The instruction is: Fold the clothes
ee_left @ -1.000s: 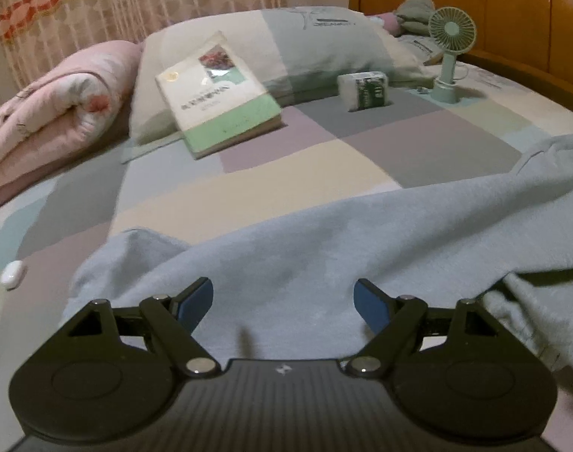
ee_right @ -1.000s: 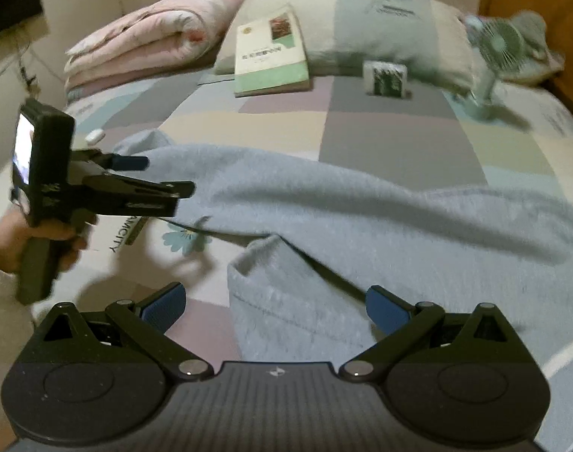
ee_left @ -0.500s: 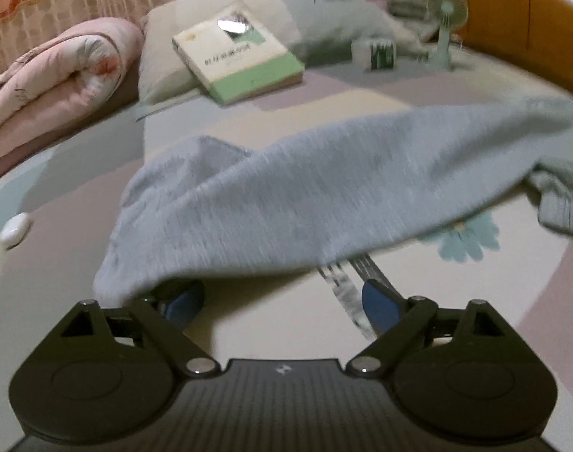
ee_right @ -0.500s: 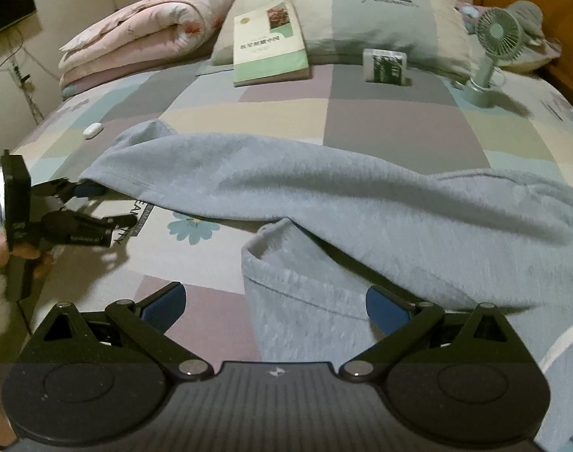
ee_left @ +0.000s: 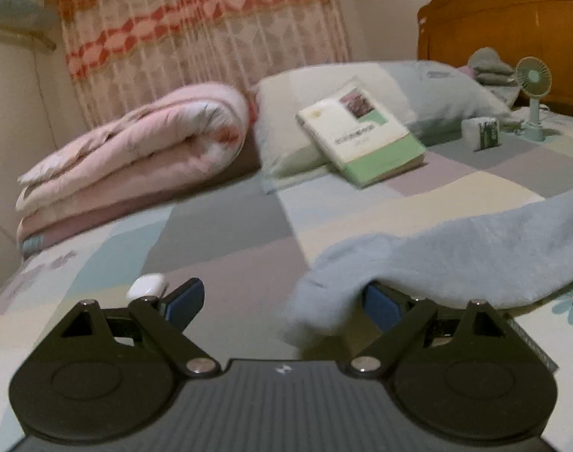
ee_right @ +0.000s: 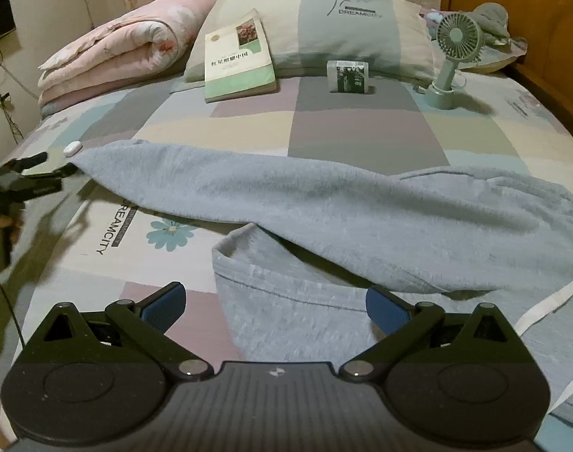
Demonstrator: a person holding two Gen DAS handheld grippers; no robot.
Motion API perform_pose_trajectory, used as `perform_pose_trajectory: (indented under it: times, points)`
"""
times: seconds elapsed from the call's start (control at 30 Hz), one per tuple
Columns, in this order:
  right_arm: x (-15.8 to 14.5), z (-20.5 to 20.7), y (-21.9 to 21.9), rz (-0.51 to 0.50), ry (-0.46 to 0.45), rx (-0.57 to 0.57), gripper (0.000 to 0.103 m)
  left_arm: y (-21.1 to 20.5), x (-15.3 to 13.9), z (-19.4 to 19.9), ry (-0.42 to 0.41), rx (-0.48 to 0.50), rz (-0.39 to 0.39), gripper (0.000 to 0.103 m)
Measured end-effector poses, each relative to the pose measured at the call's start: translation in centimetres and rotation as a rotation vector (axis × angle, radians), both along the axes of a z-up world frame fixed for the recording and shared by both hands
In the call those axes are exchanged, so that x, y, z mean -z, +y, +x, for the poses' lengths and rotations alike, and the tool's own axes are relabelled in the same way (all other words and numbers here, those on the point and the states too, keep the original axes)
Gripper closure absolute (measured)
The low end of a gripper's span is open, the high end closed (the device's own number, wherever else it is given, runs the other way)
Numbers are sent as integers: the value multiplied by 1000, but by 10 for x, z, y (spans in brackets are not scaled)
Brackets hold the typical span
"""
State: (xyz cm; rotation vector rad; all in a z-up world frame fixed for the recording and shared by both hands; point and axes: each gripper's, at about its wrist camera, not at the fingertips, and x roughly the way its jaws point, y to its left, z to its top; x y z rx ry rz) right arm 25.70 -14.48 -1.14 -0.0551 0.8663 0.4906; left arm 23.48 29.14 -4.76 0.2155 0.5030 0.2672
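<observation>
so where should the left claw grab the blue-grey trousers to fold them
Take the leg end that lies stretched toward the left claw. Come in low from the left, along the sheet; the cuff lies flat and thin, with its edge facing that way.

**Black Grippers, Blue Pads**

Each handheld gripper [ee_left: 282, 303] wore a matte black ribbed body with a small white emblem at twelve o'clock of its centre. Two round discs flanked it, at nine and three o'clock. Angular black linkages carried silver pivot screws and ended in blue pads [ee_right: 162, 307].
</observation>
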Motion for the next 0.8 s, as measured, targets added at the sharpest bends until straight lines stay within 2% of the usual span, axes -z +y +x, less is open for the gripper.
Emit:
perform_pose_trajectory:
  times: [0.13,0.27,0.37,0.43,0.5,0.6,0.8]
  points:
    - [9,2,6,-3,26,-20,0,-18,-14,-4,60,21,21,12]
    - [16,2,15,-21,41,-31,0,-66,-34,4,51,154,43,12]
    - [16,1,17,-22,37,-38,0,-100,-52,10,1,290,57,12]
    - [16,0,16,-19,34,-38,0,-114,-52,26,-4,320,78,12]
    - [18,1,15,-17,40,-31,0,-119,-38,54,37,296,39,12]
    - [19,1,12,-20,42,-33,0,-111,-5,90,156,225,-81,13]
    - [26,2,0,-35,48,-37,0,-87,53,79,333,116,-154,11]
